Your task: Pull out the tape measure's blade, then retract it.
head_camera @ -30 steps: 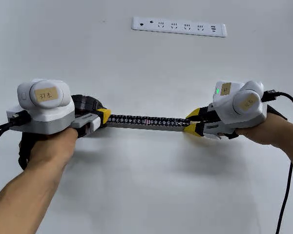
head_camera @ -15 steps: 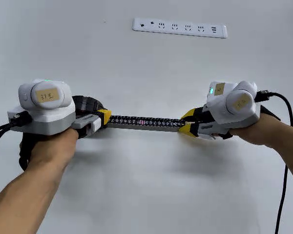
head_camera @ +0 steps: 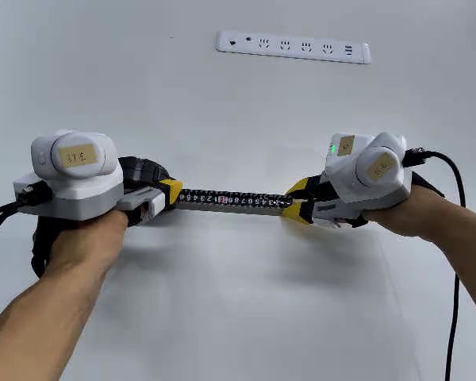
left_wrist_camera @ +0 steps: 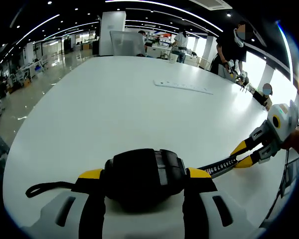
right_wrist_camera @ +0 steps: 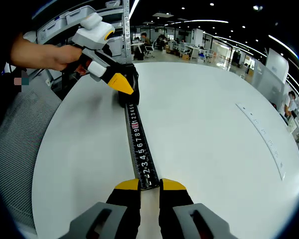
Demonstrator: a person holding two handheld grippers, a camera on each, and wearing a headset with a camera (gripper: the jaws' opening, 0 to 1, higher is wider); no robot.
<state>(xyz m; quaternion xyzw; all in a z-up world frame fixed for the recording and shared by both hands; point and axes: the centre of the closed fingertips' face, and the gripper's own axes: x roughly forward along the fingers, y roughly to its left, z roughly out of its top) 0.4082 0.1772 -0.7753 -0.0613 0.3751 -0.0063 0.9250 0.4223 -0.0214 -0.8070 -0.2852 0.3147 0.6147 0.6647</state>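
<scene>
A black tape measure case sits between the yellow-tipped jaws of my left gripper, which is shut on it just above the white table. Its black blade with white numerals runs out to the right, level over the table. My right gripper is shut on the blade's end. In the right gripper view the blade leads from my right gripper up to the case held by the left gripper. A black wrist strap trails from the case.
A white power strip lies flat at the far side of the table. Black cables hang from the right gripper, and others leave the left one. In the left gripper view, people stand beyond the table's far edge.
My right gripper has moved left toward the case, still shut on the blade's end, so the exposed blade is shorter. The left gripper and case have stayed put.
</scene>
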